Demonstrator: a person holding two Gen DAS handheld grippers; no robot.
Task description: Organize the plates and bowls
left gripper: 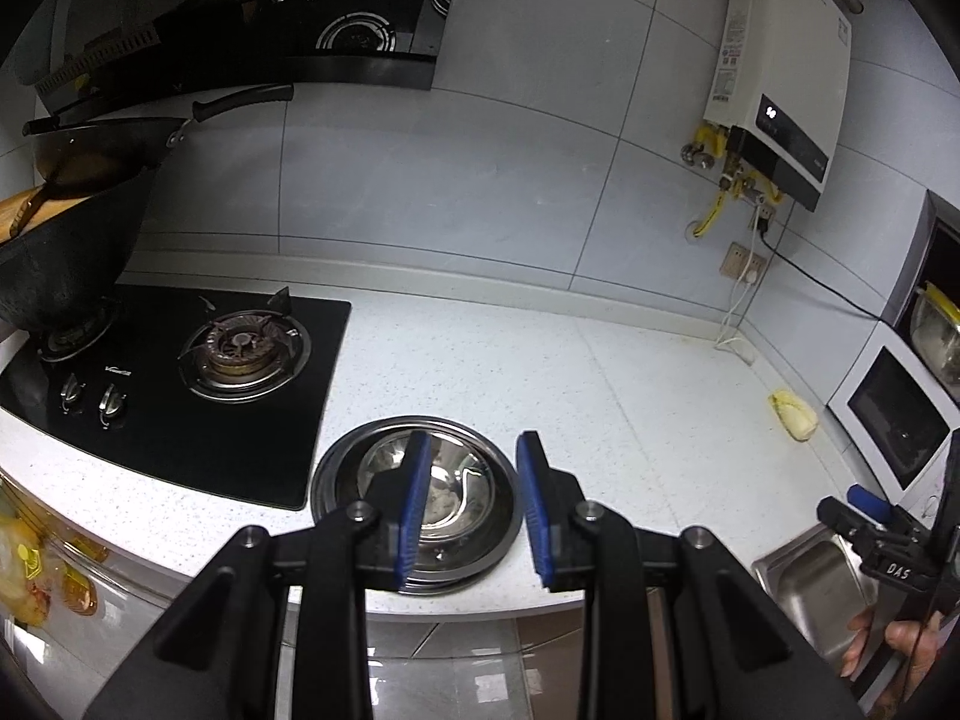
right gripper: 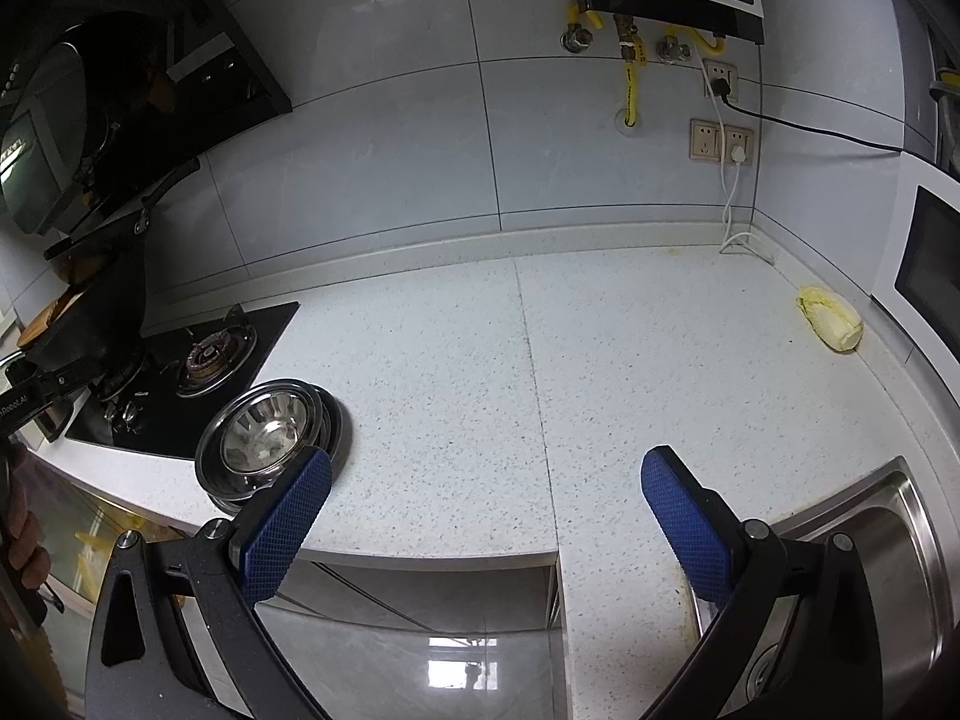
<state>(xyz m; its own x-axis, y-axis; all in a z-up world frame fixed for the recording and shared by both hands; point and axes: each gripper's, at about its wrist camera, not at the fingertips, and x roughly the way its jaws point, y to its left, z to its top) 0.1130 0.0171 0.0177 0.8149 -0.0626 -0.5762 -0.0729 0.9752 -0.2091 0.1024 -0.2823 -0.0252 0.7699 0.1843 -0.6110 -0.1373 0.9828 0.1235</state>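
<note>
- A stack of steel plates and bowls (left gripper: 414, 504) stands on the speckled white countertop (left gripper: 600, 396), near its front edge and just beside the right edge of the black gas hob (left gripper: 180, 396).
- The stack is round, with no long axis to name; the top bowl (right gripper: 264, 438) opens upward and sits level inside the wider plate rim (right gripper: 327, 420) under it.
- The left wrist view looks down into the bowl from close above; the right wrist view shows the same stack from the side, so the layered rims read as several pieces, though how many I cannot tell.
- The left gripper (left gripper: 474, 510) hangs over the stack with its blue pads (left gripper: 537, 516) narrowly apart; nothing sits between them, and neither visibly presses on the steel, though the left pad overlaps the bowl in the picture.
- The right gripper (right gripper: 486, 516) is over the counter's front edge, well right of the stack, fingers spread wide and empty.
- Only the right wrist view shows the steel sink (right gripper: 888, 546) close beside that gripper; the left view catches just a corner of it, with a hand (left gripper: 888, 642) on the other tool.
- A piece of pale cabbage (right gripper: 831, 324) lies near the white microwave (left gripper: 894, 414) at the far right.
- A dark wok (left gripper: 102, 144) rests above the hob's left burner, seen best from the left wrist.
- A water heater (left gripper: 780, 102) hangs on the tiled wall.
</note>
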